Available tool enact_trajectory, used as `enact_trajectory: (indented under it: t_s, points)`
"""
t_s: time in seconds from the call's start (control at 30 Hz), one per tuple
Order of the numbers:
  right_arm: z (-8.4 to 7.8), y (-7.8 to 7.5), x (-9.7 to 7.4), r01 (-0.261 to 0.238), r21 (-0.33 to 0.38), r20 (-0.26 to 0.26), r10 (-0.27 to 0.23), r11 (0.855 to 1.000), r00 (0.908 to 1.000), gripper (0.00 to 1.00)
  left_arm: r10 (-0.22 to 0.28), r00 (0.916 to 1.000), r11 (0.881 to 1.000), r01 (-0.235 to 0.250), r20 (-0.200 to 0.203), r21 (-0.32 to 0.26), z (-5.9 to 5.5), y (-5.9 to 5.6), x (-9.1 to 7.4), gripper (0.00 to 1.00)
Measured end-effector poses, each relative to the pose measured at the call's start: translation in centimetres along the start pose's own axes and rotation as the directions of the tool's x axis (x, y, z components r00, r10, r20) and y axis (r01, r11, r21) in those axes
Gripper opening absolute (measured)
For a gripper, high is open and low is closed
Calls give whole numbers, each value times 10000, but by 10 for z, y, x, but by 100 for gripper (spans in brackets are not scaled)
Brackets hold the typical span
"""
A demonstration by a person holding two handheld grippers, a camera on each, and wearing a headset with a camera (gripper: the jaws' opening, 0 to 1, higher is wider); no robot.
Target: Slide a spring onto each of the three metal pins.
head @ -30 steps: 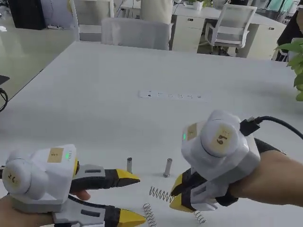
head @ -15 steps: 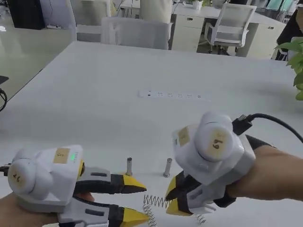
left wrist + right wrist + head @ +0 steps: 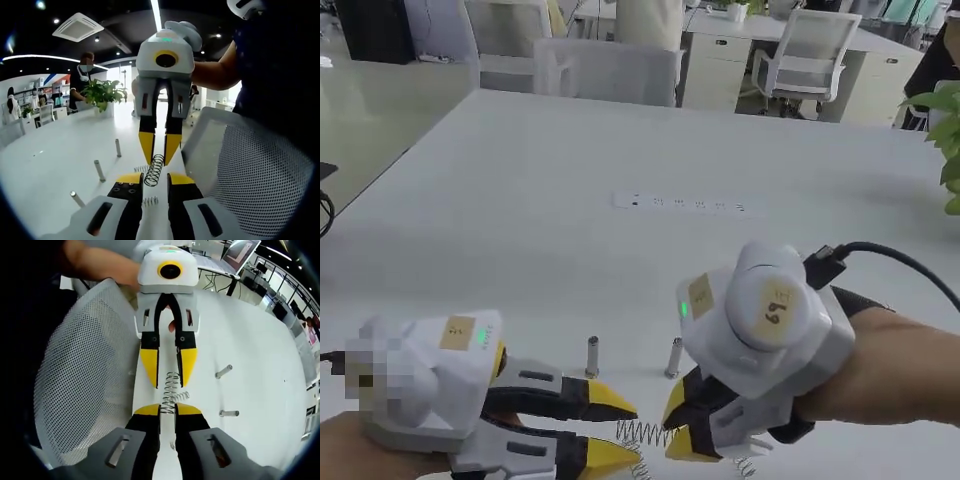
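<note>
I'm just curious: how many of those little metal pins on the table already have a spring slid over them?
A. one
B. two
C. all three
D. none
D: in the left gripper view the three metal pins stand bare on the table, and the spring sits apart from them.

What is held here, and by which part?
The right gripper pinches a spring by one end; the left gripper looks open around its other end.
</note>
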State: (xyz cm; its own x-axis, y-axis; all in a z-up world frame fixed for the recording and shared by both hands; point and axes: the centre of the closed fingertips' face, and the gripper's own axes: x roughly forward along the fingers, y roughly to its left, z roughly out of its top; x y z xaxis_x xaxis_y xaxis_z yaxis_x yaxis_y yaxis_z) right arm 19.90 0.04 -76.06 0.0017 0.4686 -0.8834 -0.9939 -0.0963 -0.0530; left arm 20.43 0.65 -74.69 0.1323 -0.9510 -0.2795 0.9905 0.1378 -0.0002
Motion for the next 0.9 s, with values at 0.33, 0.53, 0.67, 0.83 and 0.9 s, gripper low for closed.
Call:
enact_trajectory:
  t_s: [0.33,0.53,0.67,0.83,0.9]
  points:
    - [1,4,-1,-159,-122,34,159,9998,9999,7,-109,9999,9996,109,2,256,0,-1,1,4]
    - [0,6,-1,-230,37,193,229,9997,9996,8,-242,9997,9992,241,19,304,1,-4,2,3]
    - [1,5,-2,-244,171,296,239,9996,9993,8,-300,9995,9990,298,69,334,3,-6,2,2]
    - [1,4,-1,-238,236,356,229,9994,9991,8,-299,9995,9988,293,128,389,6,-7,2,2]
    - [1,3,0,-240,277,382,230,9993,9990,8,-292,9995,9989,286,147,371,6,-6,2,2]
